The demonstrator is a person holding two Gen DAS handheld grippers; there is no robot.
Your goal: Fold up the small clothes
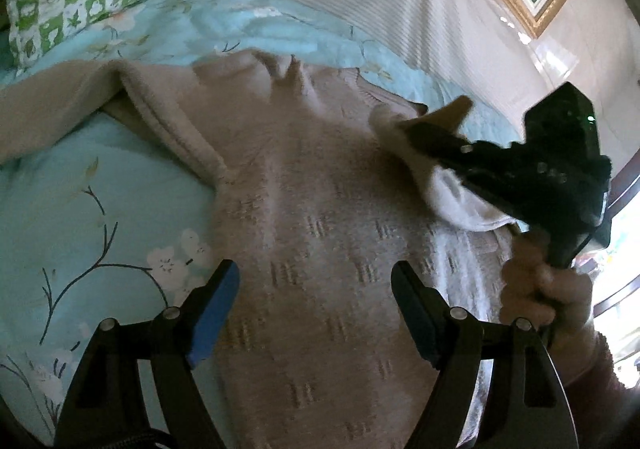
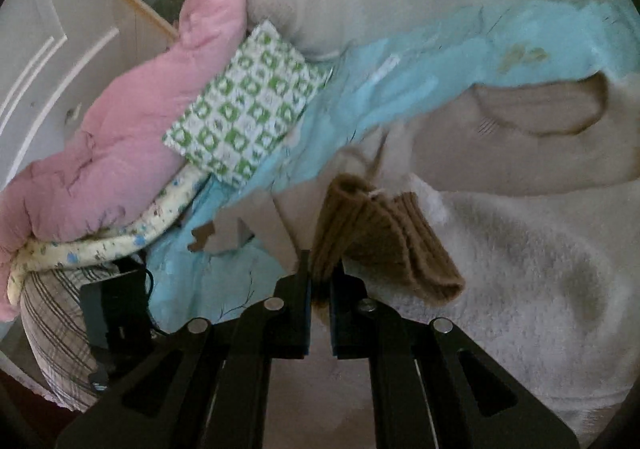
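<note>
Two grippers are over a bed. Nearest, the left gripper (image 1: 314, 313) has its jaws wide open with nothing between them; only the sweater (image 1: 320, 217) shows in the gap below, and I cannot tell if the fingers touch it. The sweater is pinkish beige and lies spread flat on the blue sheet (image 1: 96, 209), with one sleeve (image 1: 80, 101) stretched out to the left. The right gripper (image 2: 320, 281) has its jaws squeezed shut on a brown ribbed cuff (image 2: 380, 245), and white fuzzy cloth (image 2: 520, 269) hangs with the cuff. In the left view a hand (image 1: 548, 293) holds this gripper above the sweater's right side. Farther back, a green and white pillow (image 2: 248, 105) lies on the sheet, with a pink quilt (image 2: 120, 129) behind it.
</note>
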